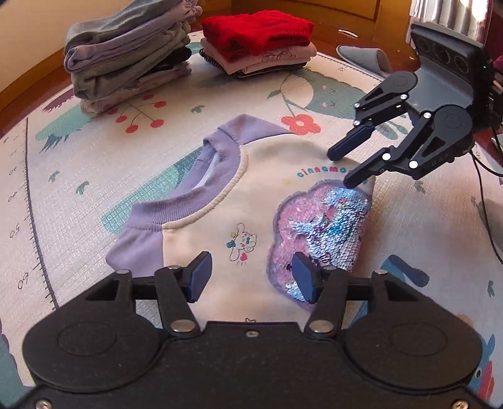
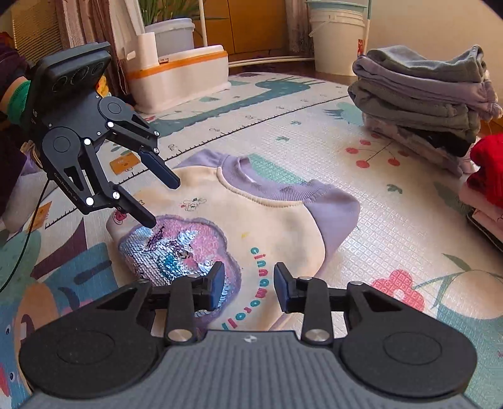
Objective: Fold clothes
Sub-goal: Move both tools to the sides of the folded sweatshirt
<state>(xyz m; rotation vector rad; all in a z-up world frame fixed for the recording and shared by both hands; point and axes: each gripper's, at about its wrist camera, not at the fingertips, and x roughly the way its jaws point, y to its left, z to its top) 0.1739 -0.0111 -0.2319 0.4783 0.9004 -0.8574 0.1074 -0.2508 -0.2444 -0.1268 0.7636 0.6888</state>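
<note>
A folded cream and lilac child's sweatshirt (image 1: 257, 201) with a sequin cloud patch (image 1: 320, 232) lies flat on the play mat; it also shows in the right wrist view (image 2: 276, 214). My left gripper (image 1: 250, 277) is open and empty, hovering over the sweatshirt's near edge; in the right wrist view it (image 2: 165, 204) hangs above the patch (image 2: 182, 251). My right gripper (image 2: 248, 288) is open and empty over the "cinnamoroll" lettering; in the left wrist view it (image 1: 341, 168) sits just above the sweatshirt's far edge.
A stack of folded grey and lilac clothes (image 1: 125, 59) and a second stack topped by a red knit (image 1: 257, 30) stand on the patterned mat (image 1: 78, 188). A grey slipper (image 1: 364, 58) lies by the mat's edge. White bins and buckets (image 2: 179, 78) stand beyond.
</note>
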